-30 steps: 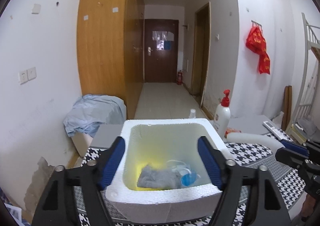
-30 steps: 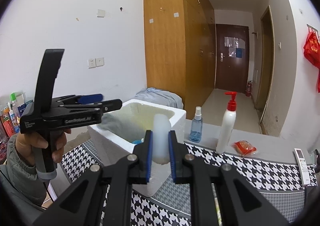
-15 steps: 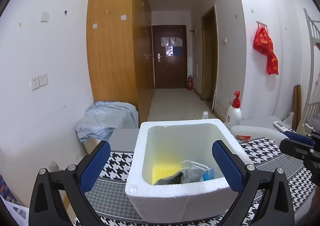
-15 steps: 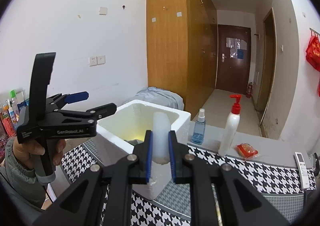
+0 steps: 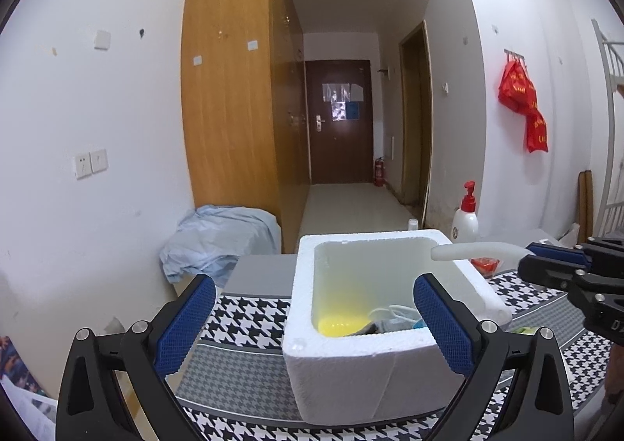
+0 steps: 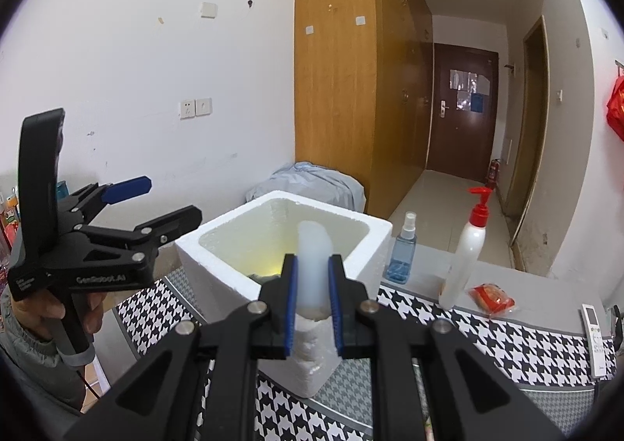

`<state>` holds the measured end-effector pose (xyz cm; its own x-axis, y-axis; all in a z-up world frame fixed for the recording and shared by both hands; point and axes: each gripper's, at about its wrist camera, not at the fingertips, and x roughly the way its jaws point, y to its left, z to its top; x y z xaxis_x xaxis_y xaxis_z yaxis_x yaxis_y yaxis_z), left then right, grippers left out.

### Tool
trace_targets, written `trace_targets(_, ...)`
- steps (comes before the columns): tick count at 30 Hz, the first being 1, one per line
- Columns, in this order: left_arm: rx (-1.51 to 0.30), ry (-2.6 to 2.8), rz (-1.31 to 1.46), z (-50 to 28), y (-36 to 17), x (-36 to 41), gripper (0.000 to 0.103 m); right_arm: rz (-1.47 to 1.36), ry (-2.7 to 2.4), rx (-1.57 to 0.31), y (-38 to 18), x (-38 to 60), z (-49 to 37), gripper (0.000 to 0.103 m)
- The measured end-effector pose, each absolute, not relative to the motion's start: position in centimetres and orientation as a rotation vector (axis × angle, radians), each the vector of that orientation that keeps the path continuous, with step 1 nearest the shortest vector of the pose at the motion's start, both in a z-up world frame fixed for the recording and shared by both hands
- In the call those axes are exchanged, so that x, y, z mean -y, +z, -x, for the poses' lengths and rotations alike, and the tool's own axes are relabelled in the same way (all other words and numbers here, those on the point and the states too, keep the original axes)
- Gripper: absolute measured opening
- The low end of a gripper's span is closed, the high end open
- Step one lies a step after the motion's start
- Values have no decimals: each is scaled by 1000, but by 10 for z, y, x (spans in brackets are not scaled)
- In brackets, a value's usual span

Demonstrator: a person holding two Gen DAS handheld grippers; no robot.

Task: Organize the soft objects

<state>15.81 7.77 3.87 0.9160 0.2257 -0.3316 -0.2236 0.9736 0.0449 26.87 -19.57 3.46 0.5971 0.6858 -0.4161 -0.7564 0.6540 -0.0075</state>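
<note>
A white foam box (image 5: 351,359) (image 6: 218,269) stands on the houndstooth mat. Inside lie a grey cloth, a face mask (image 5: 394,314) and something yellow (image 5: 339,324). My right gripper (image 6: 313,304) is shut on a white foam strip (image 6: 314,269) and holds it over the box's near corner; the strip (image 5: 475,251) reaches over the box's right rim in the left wrist view. My left gripper (image 5: 312,328) is open and empty, in front of the box and left of it (image 6: 163,203).
A pump bottle (image 6: 466,249), a blue spray bottle (image 6: 401,249), a red packet (image 6: 491,294) and a remote (image 6: 596,339) lie right of the box. A bundle of light blue cloth (image 5: 218,238) sits by the wardrobe behind.
My left gripper has pulled back from inside the box and opened wider. My right gripper with the foam strip has moved closer over the box's rim.
</note>
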Motion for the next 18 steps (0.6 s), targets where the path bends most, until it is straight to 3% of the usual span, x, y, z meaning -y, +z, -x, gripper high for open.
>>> trace_targets(18, -331, 234, -4, -147, 32, -86, 102, 215, 867, -440, 29, 166, -282, 19)
